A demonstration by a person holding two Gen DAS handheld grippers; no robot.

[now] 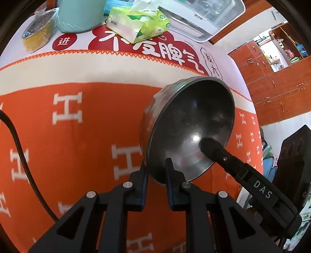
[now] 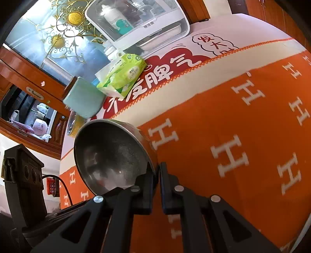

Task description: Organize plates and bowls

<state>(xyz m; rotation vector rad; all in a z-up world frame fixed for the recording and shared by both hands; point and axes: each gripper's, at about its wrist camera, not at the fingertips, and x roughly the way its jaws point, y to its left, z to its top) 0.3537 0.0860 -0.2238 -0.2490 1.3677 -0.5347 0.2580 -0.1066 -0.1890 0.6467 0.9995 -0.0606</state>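
A steel bowl (image 1: 186, 124) is held tilted on its side above the orange table cloth (image 1: 77, 136). My left gripper (image 1: 156, 167) is shut on its near rim, one finger inside and one outside. My right gripper's finger (image 1: 223, 155) reaches into the bowl from the right. In the right wrist view my right gripper (image 2: 156, 171) is shut on the rim of the steel bowl (image 2: 110, 153), which tilts to the left over the cloth (image 2: 233, 126).
At the back of the table stand a green tissue pack (image 1: 136, 23), a mint container (image 1: 81, 15), a foil-wrapped tub (image 1: 38, 31) and a white appliance (image 1: 204, 17). A black cable (image 1: 21, 151) crosses the left side. Wooden cabinets (image 1: 272, 81) are to the right.
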